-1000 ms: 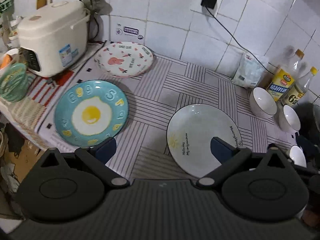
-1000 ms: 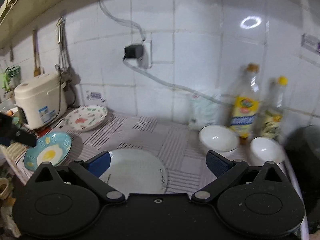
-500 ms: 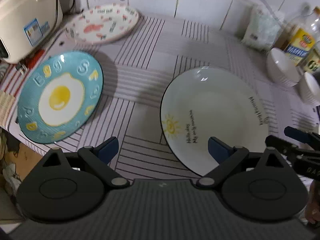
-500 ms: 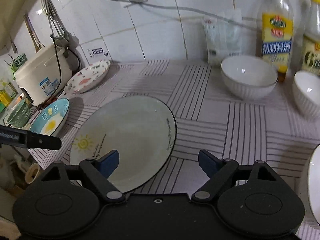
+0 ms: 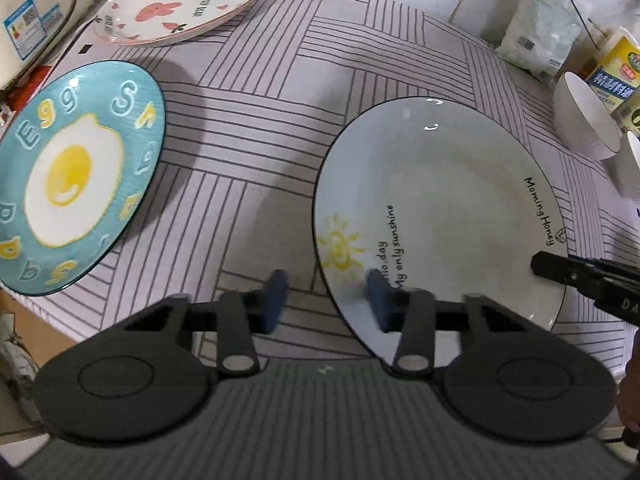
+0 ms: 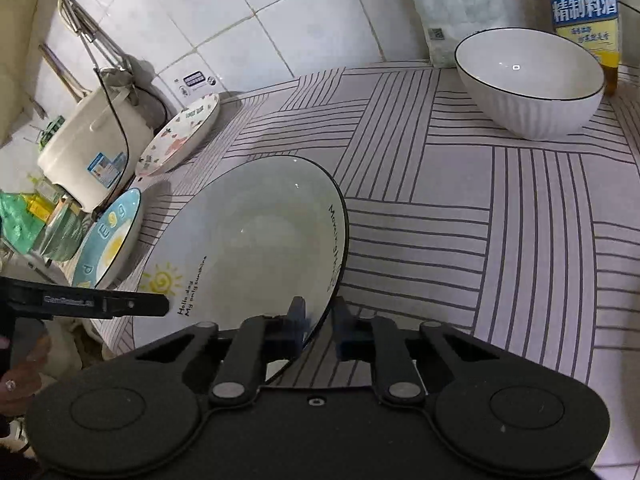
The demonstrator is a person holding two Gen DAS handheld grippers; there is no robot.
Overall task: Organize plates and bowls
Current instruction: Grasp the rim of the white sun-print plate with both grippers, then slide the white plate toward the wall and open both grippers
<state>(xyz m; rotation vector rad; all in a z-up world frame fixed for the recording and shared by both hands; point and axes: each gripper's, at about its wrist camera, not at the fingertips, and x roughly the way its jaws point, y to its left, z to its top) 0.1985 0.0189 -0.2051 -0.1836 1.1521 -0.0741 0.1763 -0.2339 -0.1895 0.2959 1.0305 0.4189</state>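
Note:
A white sun plate (image 5: pixel 440 200) lies on the striped cloth; it also shows in the right wrist view (image 6: pixel 248 240). My left gripper (image 5: pixel 326 300) straddles its near left rim, jaws partly closed with a gap left. My right gripper (image 6: pixel 318 322) is nearly shut around its right rim. A blue egg plate (image 5: pixel 72 176) lies at the left, a pink rabbit plate (image 5: pixel 180 4) behind it. A white bowl (image 6: pixel 528 80) stands at the back right.
A rice cooker (image 6: pixel 96 148) stands at the far left by the wall. A sauce bottle (image 6: pixel 584 8) and a white bag (image 6: pixel 436 12) stand against the tiles behind the bowl. A second bowl (image 5: pixel 632 164) sits at the right edge.
Both grippers have moved down and in to the sun plate. Their jaws have narrowed from wide open, the right one closing around the plate's rim.

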